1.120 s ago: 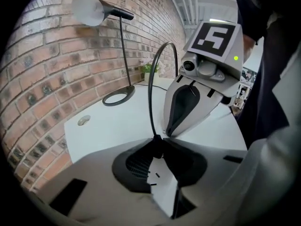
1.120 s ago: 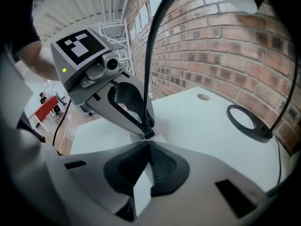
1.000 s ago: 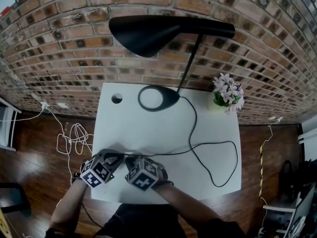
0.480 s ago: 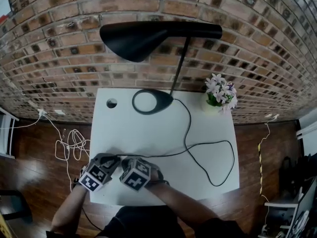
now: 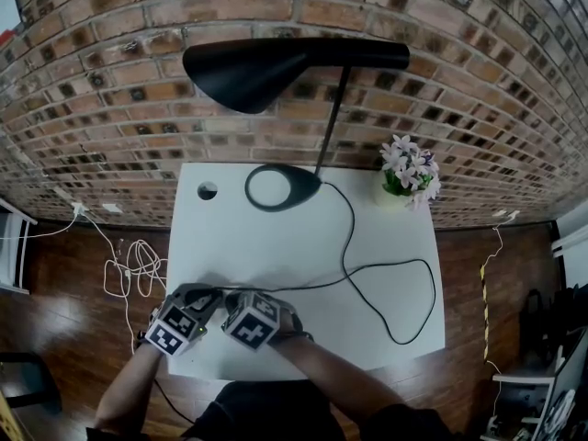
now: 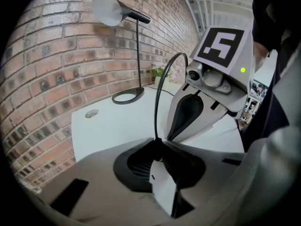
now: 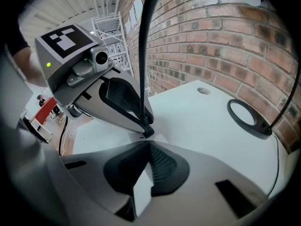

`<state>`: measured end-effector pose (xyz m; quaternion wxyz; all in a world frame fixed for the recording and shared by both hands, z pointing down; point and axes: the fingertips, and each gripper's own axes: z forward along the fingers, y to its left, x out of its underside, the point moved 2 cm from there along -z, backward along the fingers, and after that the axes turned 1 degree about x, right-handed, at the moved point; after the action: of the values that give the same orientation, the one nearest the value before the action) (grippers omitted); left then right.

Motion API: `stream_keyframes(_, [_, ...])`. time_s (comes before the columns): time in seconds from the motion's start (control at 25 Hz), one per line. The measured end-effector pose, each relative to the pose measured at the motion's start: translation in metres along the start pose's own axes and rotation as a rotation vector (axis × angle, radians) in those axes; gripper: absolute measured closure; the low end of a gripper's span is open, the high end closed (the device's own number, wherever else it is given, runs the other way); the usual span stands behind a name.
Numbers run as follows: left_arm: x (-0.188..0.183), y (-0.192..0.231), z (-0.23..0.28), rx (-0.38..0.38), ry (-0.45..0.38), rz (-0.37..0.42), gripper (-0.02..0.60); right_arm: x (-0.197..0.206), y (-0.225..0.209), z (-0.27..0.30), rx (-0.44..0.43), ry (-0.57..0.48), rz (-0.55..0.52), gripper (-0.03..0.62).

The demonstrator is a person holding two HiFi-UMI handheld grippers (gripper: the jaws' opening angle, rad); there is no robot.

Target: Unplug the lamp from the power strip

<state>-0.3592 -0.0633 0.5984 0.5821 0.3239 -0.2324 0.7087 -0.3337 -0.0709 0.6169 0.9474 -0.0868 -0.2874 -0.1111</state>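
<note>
Two grippers meet at the front left corner of the desk (image 5: 386,246). Left gripper (image 6: 157,145): pads pinch the black plug (image 7: 147,130) on the cord (image 5: 367,274) of the lamp (image 5: 266,67); jaws have just been closing. Right gripper (image 7: 146,147): jaws clamp the white power strip (image 7: 138,192) just beside. Lamp base stands near the back edge.

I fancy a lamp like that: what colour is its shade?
Black. The lamp shade shows best in the head view.

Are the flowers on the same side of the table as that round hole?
No, the flowers stand at the table's far right corner, the hole far left.
</note>
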Motion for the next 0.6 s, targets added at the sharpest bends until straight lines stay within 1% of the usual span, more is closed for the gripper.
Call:
stream_keyframes(0.04, [-0.007,0.001,-0.004,0.005,-0.045,-0.03,0.512,0.0,0.0,0.0,-0.003,0.003,-0.001,0.591])
stream_keyframes(0.08, [-0.019,0.002,-0.01,0.019,-0.108,-0.066,0.514,0.0,0.0,0.0,-0.005,0.004,-0.002,0.591])
stream_keyframes(0.12, [-0.038,0.003,-0.015,0.035,-0.168,-0.082,0.516,-0.001,-0.001,0.0,-0.006,0.002,-0.003,0.591])
stream_keyframes(0.16, [-0.058,0.003,-0.018,0.042,-0.201,-0.05,0.517,-0.001,-0.002,0.0,-0.005,-0.001,-0.001,0.591])
stream_keyframes(0.24, [-0.087,0.0,-0.018,0.036,-0.203,0.072,0.518,0.0,-0.002,0.0,-0.005,-0.006,0.008,0.591])
stream_keyframes(0.28, [-0.092,0.0,-0.018,0.037,-0.203,0.09,0.518,0.0,-0.001,0.0,-0.005,-0.006,0.014,0.591])
stream_keyframes(0.36, [-0.092,0.004,-0.022,0.033,-0.208,0.067,0.518,0.001,0.0,0.0,-0.005,-0.008,0.021,0.591])
stream_keyframes(0.6, [-0.08,0.01,-0.027,-0.01,-0.182,0.064,0.52,0.002,-0.001,-0.001,-0.008,-0.013,0.021,0.591])
